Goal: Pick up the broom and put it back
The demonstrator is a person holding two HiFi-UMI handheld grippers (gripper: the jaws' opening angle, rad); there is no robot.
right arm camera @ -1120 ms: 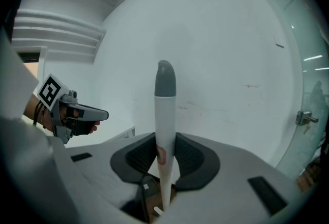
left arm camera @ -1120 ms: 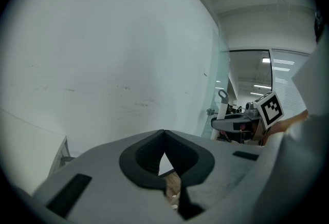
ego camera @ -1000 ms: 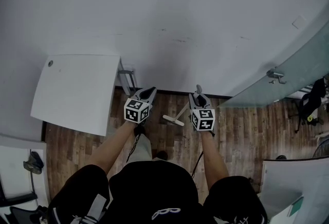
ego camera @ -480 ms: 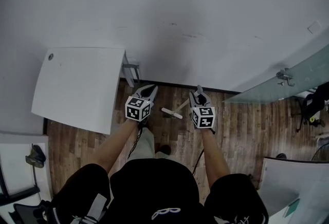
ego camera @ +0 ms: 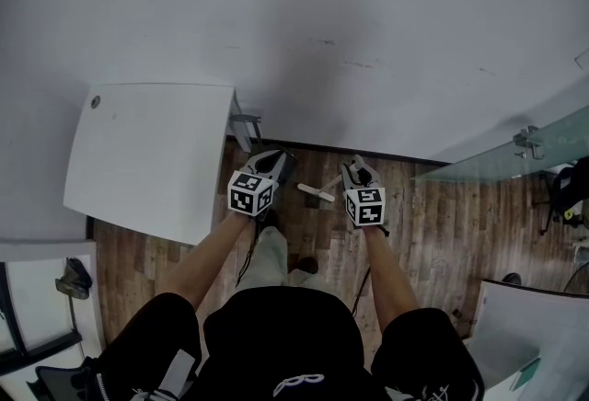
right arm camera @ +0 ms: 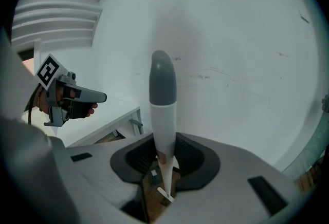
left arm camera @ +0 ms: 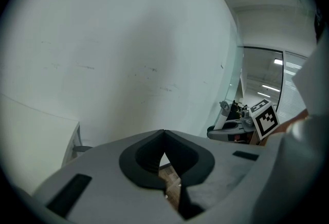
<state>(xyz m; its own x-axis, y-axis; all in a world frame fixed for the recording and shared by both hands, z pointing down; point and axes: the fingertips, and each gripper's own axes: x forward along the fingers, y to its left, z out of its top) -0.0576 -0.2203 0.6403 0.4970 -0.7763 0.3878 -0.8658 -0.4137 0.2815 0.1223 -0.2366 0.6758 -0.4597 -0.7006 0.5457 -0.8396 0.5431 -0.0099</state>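
Observation:
The broom has a thin white handle [right arm camera: 163, 125] with a grey cap, and stands upright close to the white wall. My right gripper [right arm camera: 163, 155] is shut on this handle. In the head view the small pale broom head [ego camera: 317, 192] sits low over the wooden floor, between the two grippers, and the right gripper [ego camera: 355, 166] is just right of it. My left gripper [ego camera: 276, 162] is held out beside it, level with the right one. Its jaws [left arm camera: 164, 133] meet at the tips with nothing between them.
A white table [ego camera: 147, 151] with a metal leg [ego camera: 245, 123] stands left of the left gripper. The white wall [ego camera: 368, 40] is straight ahead. A glass door with a handle [ego camera: 528, 142] is at the right, and another white table [ego camera: 515, 326] at the lower right.
Both grippers have sunk and moved closer to the foot of the wall and the table's corner. The broom has gone along in the right gripper.

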